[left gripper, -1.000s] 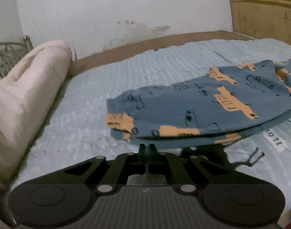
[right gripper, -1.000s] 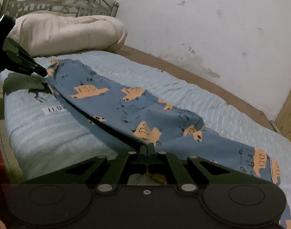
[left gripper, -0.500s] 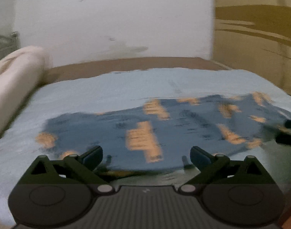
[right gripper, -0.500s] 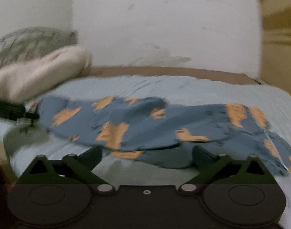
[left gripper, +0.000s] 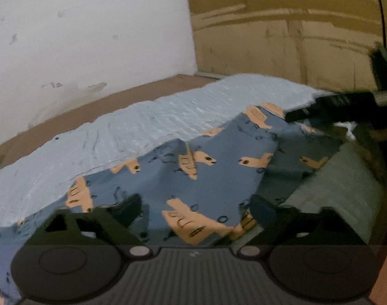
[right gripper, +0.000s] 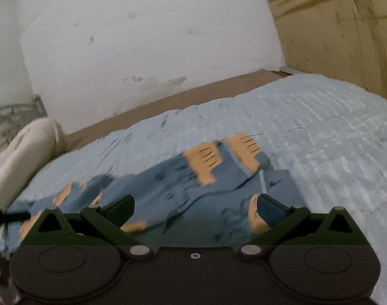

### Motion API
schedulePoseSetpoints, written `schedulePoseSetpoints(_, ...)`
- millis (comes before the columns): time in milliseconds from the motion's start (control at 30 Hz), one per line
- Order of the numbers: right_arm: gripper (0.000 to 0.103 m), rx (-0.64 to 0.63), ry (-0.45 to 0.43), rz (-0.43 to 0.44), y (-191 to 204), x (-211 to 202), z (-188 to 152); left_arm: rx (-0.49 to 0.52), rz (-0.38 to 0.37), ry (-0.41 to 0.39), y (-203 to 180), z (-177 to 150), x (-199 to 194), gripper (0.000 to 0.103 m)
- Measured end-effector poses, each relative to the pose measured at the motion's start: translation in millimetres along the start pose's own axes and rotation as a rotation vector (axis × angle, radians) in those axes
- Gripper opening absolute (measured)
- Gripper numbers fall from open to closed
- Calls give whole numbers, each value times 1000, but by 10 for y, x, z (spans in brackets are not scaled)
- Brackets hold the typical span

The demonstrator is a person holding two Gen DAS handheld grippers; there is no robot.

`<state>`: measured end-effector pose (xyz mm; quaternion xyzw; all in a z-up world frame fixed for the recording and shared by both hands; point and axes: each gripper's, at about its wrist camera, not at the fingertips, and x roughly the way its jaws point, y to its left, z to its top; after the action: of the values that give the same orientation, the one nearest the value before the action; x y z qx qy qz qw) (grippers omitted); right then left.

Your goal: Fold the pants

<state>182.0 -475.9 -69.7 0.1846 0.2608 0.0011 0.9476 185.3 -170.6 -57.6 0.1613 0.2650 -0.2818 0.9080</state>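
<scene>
Pants (left gripper: 193, 178) (blue, orange vehicle print) lie rumpled on the near part of the light-blue bedspread (left gripper: 147, 124). Left gripper (left gripper: 197, 209) over them, jaws closing, nothing pinched. Right gripper (right gripper: 196, 207) likewise spread wide and closing, empty. Rolled cream blanket (right gripper: 20, 157) far left.

Blue pants (left gripper: 206, 178) and pale pillow (right gripper: 18, 157) lie on quilted bed (right gripper: 320, 132).

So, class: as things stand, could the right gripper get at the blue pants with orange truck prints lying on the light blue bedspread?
Probably yes. The right gripper hangs just over the blue pants, jaws wide and now closing, nothing between it and the cloth.
</scene>
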Motion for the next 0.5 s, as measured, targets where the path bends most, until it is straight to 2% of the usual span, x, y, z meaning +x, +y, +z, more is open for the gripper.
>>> schedulePoseSetpoints(67, 91, 64, 18, -4, -126, 135, 83, 2, -23, 32, -40, 24, 86, 62)
schedulePoseSetpoints(200, 80, 155, 14, -28, -317, 292, 214, 7, -72, 66, -80, 10, 145, 47)
schedulePoseSetpoints(333, 75, 216, 42, -49, -469, 460, 328, 51, -78, 91, -139, -12, 171, 19)
schedulePoseSetpoints(433, 57, 248, 72, -60, -534, 566, 391, 33, -66, 100, -129, 12, 177, 4)
schedulePoseSetpoints(500, 35, 252, 89, -63, -551, 592, 435, 8, -60, 103, -104, 32, 183, 0)
